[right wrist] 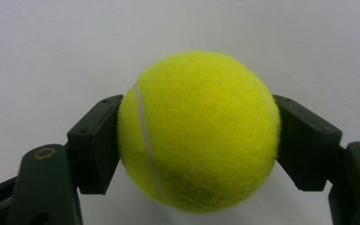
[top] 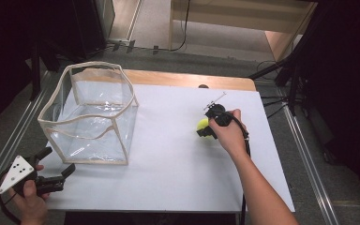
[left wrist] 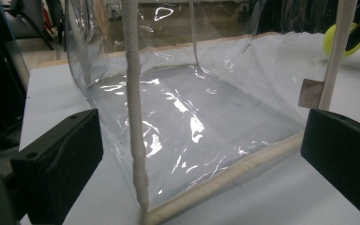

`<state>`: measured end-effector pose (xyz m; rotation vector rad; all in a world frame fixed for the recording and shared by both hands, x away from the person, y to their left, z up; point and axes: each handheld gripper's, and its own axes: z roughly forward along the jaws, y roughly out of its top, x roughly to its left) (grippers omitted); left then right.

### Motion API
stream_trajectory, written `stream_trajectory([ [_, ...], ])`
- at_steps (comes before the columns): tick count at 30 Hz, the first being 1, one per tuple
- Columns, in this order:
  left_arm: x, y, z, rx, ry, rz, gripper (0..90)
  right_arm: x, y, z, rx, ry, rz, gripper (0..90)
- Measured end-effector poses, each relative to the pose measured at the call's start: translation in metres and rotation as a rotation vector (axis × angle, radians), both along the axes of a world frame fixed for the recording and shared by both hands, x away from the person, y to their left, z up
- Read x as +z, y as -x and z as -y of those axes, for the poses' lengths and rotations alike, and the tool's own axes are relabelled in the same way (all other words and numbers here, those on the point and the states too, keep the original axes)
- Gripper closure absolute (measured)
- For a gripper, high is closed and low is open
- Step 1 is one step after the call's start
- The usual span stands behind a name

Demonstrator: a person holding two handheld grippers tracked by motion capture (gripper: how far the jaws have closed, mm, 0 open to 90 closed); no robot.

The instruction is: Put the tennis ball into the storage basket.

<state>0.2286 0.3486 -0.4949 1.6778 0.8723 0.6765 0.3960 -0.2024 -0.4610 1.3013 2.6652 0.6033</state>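
A yellow tennis ball [right wrist: 199, 133] sits squeezed between the two black jaws of my right gripper [right wrist: 197, 140], which is shut on it. From the high view the ball [top: 202, 124] peeks out left of my right gripper [top: 208, 127], held just over the white table sheet [top: 178, 154] at centre right. My left gripper [top: 58, 161] rests near the table's front left corner, open, with nothing between its jaws. It faces the near corner of a clear plastic bin [top: 91, 112] with cream edging. In the left gripper view the bin [left wrist: 192, 117] stands close ahead and the ball [left wrist: 333, 40] shows through it at top right.
The bin stands at the left of the table with its top open. A wooden table edge [top: 187, 78] runs along the back. Metal rails [top: 9, 140] flank both sides of the table, and cables [top: 183, 37] lie on the floor beyond.
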Motion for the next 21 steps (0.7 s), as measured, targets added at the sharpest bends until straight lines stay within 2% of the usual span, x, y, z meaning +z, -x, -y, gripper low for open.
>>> stream_trajectory([
  [21,0.0,0.0,0.0,-0.002,0.006,0.003,0.0,0.006,0.0,-0.031,0.072,0.003,0.009,22.9],
])
